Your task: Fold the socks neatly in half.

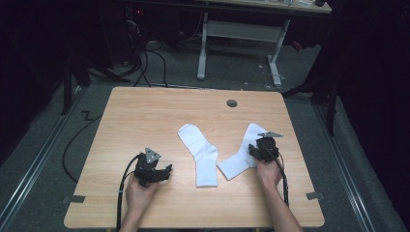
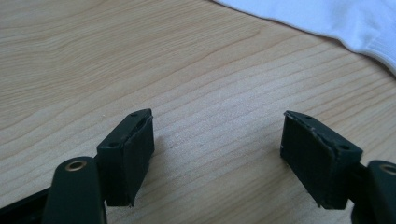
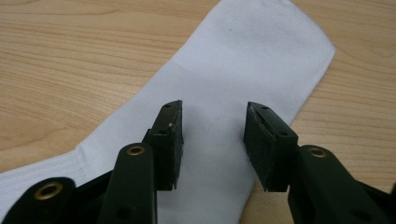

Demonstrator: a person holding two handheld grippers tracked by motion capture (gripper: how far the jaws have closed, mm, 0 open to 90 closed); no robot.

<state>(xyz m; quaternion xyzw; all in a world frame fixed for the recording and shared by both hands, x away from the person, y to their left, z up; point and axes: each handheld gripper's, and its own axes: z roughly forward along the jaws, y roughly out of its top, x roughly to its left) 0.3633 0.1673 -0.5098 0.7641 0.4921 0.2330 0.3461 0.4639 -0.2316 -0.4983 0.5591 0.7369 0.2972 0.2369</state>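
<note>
Two white socks lie flat on the wooden table [image 1: 145,116]. The left sock [image 1: 200,154] is near the middle, toe to the far left, cuff toward me. The right sock [image 1: 239,162] lies slanted beside it. My right gripper [image 1: 255,151] hovers just over the right sock [image 3: 243,70], jaws open with the fabric under and between them, nothing clamped. My left gripper [image 1: 167,170] rests low over bare wood at the front left, open and empty [image 2: 217,140]. An edge of the left sock [image 2: 336,21] shows at the top right of the left gripper view.
A round grommet hole [image 1: 232,103] sits near the table's far edge. Two tape marks [image 1: 74,198] [image 1: 314,195] lie at the front corners. Beyond the table stand a white desk frame [image 1: 239,36] and floor cables [image 1: 145,67].
</note>
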